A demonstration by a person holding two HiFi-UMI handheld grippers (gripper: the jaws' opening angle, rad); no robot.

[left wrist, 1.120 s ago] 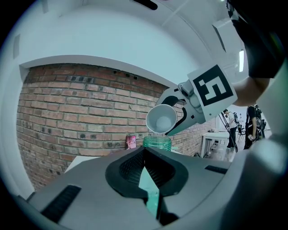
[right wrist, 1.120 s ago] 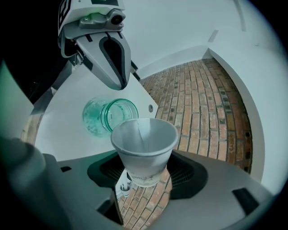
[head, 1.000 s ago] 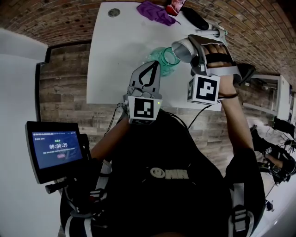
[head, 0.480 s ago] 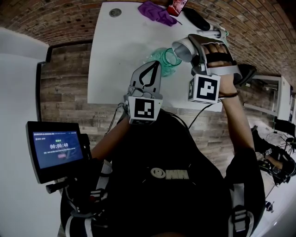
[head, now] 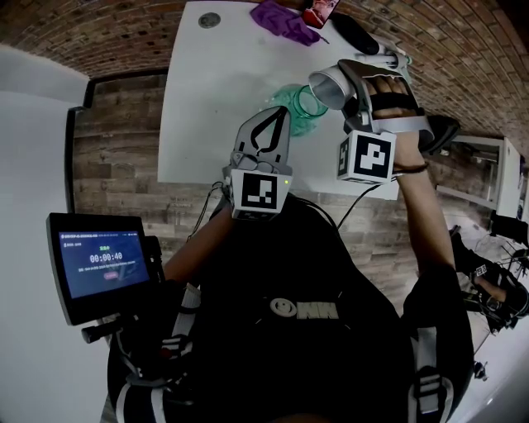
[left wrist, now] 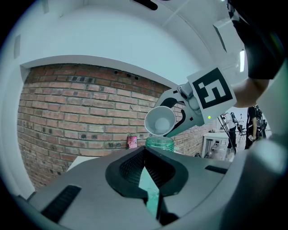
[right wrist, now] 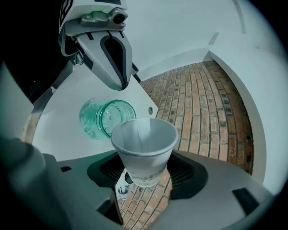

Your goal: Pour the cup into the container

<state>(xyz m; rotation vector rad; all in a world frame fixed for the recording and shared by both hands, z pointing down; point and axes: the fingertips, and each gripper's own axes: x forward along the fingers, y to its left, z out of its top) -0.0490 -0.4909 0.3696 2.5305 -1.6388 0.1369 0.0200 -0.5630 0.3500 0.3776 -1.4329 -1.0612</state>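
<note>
A white paper cup [head: 325,87] is clamped in my right gripper [head: 340,83] and tipped on its side, its mouth over the mouth of a green glass jar [head: 297,106]. The jar stands on the white table [head: 211,107]. In the right gripper view the cup [right wrist: 144,146] shows a bare inside, with the jar [right wrist: 105,117] just beyond its rim. My left gripper [head: 275,116] hovers shut and holding nothing, just short of the jar on the near side. From the left gripper view the cup [left wrist: 159,120] hangs directly above the jar [left wrist: 159,143].
At the table's far end lie a purple cloth [head: 281,22], a small red item [head: 316,11] and a black object [head: 351,33]. A round grommet [head: 209,21] sits in the tabletop. A tablet screen [head: 99,264] is mounted at my lower left. Brick floor surrounds the table.
</note>
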